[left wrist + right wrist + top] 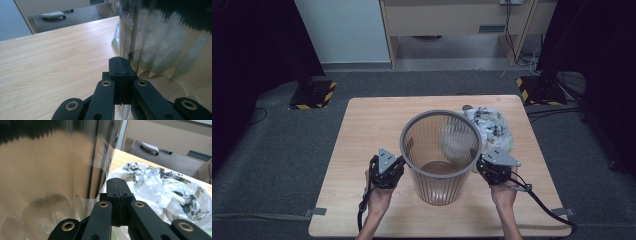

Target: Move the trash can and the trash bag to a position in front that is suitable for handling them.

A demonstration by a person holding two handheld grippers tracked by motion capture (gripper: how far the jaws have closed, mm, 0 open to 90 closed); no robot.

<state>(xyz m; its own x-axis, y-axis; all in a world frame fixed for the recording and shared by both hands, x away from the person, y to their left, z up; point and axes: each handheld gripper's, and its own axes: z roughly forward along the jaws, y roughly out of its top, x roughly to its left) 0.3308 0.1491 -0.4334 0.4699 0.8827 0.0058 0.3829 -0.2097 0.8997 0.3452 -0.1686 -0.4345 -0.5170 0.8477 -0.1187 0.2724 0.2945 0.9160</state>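
- Left gripper (398, 164) and right gripper (480, 164), fingers pressed together, flank the translucent ribbed plastic wastebasket (439, 155), likely to steady it;
- crumpled printed plastic bag (489, 127) lies far right on the wooden bench (362, 135)

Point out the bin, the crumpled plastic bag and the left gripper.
bin (451, 116): high view, far rim.
crumpled plastic bag (160, 182): right gripper view, printed middle.
left gripper (122, 65): left gripper view, between the shut jaw tips.

White letters are showing through the clear bin (162, 50), partly cut off, reading roughly "wife"; nothing else is reading clearly.
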